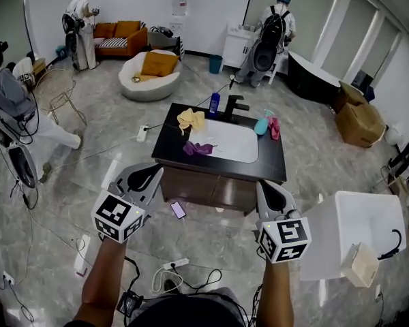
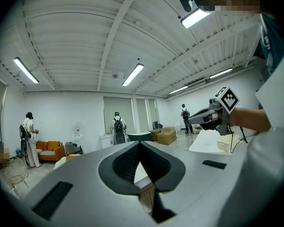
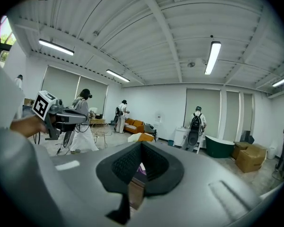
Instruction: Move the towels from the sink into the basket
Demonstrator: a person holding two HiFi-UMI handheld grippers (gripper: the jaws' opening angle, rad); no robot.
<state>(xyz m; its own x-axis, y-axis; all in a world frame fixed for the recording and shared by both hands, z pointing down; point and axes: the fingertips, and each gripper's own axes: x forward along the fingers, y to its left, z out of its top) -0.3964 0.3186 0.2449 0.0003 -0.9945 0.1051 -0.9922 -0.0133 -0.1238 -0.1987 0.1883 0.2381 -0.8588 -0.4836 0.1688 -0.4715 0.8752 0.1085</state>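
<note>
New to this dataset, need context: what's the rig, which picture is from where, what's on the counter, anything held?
No robot: a person holds two grippers, each with a marker cube. The head view looks down from the person's head; the other two views ride on the grippers, looking along their jaws. The left gripper and right gripper are shut and empty. At the white sink in the black counter: a yellow towel, a purple towel, a teal towel, a pink towel, a blue bottle.

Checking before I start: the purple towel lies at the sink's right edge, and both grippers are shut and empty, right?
Not quite. The head view shows the purple towel at the left edge of the sink, not the right. Both the left gripper and right gripper are shut and empty.
</note>
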